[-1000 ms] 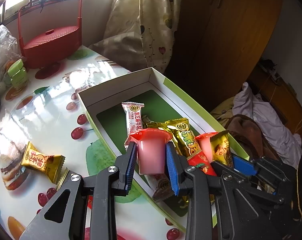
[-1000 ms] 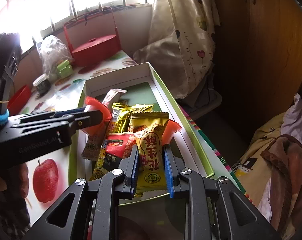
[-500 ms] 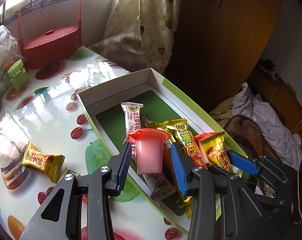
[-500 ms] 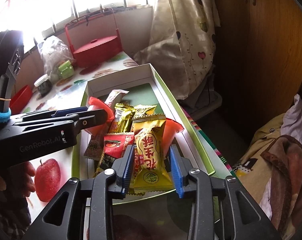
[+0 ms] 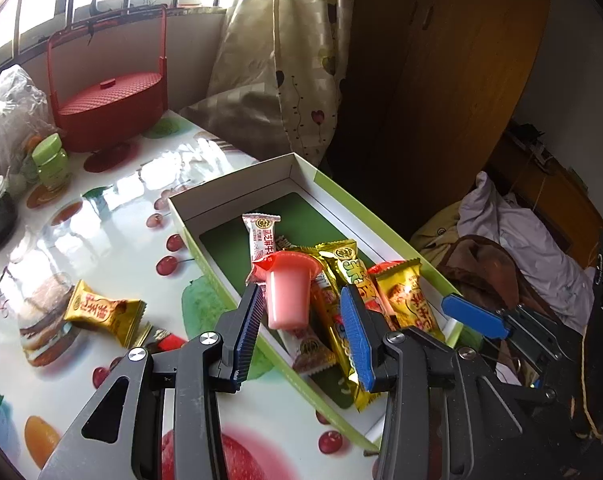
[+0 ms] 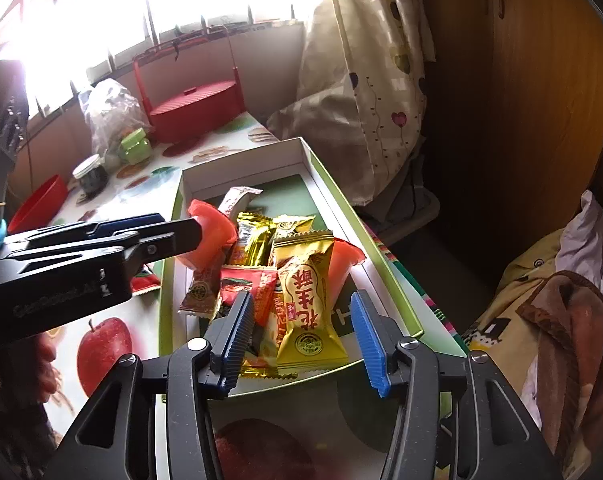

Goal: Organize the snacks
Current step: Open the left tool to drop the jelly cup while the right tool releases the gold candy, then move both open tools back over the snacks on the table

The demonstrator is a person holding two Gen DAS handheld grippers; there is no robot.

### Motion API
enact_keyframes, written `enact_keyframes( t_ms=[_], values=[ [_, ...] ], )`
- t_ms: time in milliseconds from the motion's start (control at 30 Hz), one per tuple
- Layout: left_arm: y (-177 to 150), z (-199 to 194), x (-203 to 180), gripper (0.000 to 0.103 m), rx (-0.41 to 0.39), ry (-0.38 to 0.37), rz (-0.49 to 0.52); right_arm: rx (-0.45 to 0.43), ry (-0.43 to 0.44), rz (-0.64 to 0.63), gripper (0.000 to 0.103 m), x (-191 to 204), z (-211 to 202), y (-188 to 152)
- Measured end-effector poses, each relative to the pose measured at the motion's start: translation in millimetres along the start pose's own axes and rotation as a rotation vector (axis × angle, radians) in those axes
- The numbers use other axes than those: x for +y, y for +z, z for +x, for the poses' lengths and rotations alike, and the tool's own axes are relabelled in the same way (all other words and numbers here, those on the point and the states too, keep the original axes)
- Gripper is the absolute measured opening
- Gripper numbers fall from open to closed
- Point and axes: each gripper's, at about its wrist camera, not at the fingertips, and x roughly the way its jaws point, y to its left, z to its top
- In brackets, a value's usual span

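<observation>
Right now my left gripper (image 5: 301, 320) stands released around the pink jelly cup (image 5: 285, 296), which sits upside down on the wrappers in the green-and-white box (image 5: 229, 200); its jaws opened within the last second. My right gripper (image 6: 301, 332) has just been opening too, with the yellow peanut-candy packet (image 6: 307, 300) between its pads but loose, propped on the heap at the box's near end. My worry: the cup looks perched, so brushing it as I pull back could tip it over. The same goes for the packet, which could slide over the low edge. One yellow candy (image 5: 101, 312) lies out on the desk (image 5: 113, 240).
</observation>
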Motion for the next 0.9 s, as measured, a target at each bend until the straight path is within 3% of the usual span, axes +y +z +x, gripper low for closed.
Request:
enact_keyframes(
  t_ms=[900],
  values=[
    [-32.6, -59.7, 16.1, 0.042, -0.086, 0.072, -0.011, -0.047, 0.018, -0.042, 0.052, 39.0, -25.7, -5.7]
  ],
)
